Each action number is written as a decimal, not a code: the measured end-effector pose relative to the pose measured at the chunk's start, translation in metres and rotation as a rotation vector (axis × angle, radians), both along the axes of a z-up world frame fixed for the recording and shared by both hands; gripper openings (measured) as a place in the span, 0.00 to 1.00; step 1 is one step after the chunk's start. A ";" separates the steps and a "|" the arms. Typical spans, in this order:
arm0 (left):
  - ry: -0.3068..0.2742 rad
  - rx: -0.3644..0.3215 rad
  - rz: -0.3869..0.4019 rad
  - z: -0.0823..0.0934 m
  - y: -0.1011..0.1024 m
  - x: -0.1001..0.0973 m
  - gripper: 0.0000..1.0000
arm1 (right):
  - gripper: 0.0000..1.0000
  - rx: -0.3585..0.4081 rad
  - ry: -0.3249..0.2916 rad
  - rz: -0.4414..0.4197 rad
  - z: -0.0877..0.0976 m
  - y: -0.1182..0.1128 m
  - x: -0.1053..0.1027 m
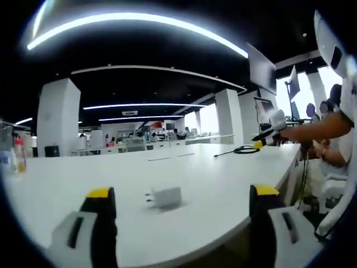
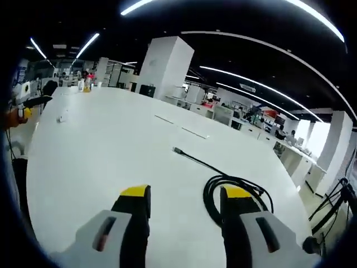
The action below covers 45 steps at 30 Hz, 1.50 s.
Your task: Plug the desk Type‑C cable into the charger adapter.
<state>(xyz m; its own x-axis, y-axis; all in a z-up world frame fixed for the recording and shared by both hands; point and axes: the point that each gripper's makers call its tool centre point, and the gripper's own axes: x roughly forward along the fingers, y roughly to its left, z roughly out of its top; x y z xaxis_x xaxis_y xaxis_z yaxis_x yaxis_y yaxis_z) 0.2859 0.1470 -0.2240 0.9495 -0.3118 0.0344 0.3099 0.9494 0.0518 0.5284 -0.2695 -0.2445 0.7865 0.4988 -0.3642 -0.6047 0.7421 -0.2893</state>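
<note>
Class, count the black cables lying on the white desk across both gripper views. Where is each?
1. The black cable lies coiled just ahead of the right gripper, its free end stretched out across the white desk. The left gripper view shows the same coil far off.

Bright ceiling light strips [image 1: 134, 19] glare on the white desk [image 2: 111, 145]; fisheye edges bend and blur.

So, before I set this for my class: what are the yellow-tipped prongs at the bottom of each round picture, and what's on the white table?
A person holds two hand-held grippers, each with its own fisheye camera. The prongs are their jaws. In the left gripper view, the open left gripper faces a white charger adapter lying on the table. In the right gripper view, the open right gripper sits by a coiled black cable, plug end lying free. Nothing is held.
</note>
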 end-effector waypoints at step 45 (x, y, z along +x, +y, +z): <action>-0.018 0.047 -0.004 0.005 -0.003 -0.004 1.00 | 0.06 -0.184 0.407 0.045 -0.046 -0.019 0.027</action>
<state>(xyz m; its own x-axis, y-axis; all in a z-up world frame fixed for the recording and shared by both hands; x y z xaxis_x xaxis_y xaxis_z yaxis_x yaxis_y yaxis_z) 0.2816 0.1439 -0.2189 0.9475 -0.3177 0.0369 0.3127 0.9444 0.1020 0.5551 -0.2883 -0.2909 0.5394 0.4274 -0.7255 -0.7271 0.6709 -0.1454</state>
